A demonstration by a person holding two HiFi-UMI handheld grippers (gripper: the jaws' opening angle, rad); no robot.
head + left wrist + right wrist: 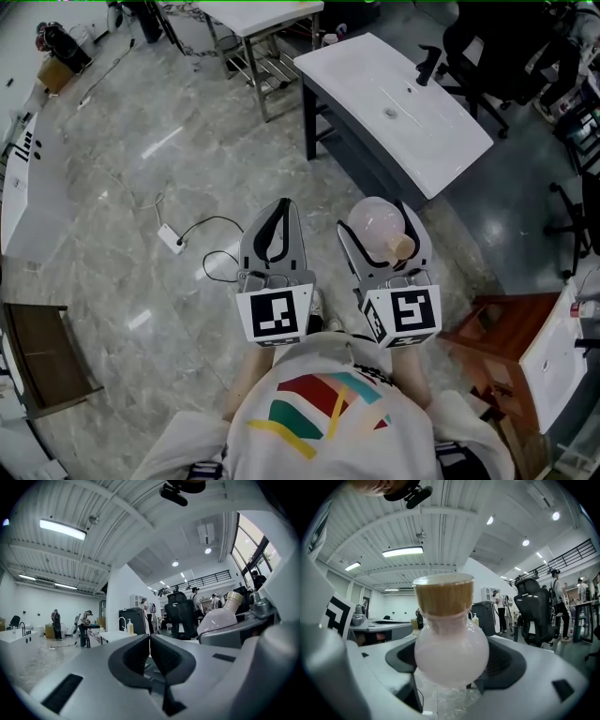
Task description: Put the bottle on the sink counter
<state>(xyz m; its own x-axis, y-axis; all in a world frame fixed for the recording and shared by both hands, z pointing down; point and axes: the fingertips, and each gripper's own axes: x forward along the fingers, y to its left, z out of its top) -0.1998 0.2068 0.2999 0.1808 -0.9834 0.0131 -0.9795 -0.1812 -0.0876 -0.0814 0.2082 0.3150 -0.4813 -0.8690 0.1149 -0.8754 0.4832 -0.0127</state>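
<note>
Your right gripper (pixel 377 219) holds the bottle (pixel 451 653). Its jaws stand wide apart and press on either side of the round, pale pink body. The tan cap (pixel 444 595) sits uppermost, so the bottle looks upright in the grip. Your left gripper (pixel 150 644) is closed, jaws together, with nothing between them. You hold it level, just beside the right one.

The bottle is in the air in front of your chest, over a grey marble floor. The white sink counter (pixel 356 70) lies ahead and a little to the right, well apart from you. It has a shallow basin in the middle and a black faucet (pixel 429 64) at the far edge.

The step in hand appears to be carrying the bottle to the counter.

- Keep the squeeze steady. The body is round and smooth, so it may well slide or roll between the pads if the grip eases.
- Keep the gripper level so the cap stays up.
- A cable and power strip (pixel 172 239) lie on the floor to your left. A straight path to the counter should avoid them.
- Aim for a flat part of the counter beside the basin, clear of the faucet and away from the edge.
- Lower the bottle until its base rests on the counter, and only then open the jaws.
- Draw the gripper straight back so a jaw does not knock the bottle over.
</note>
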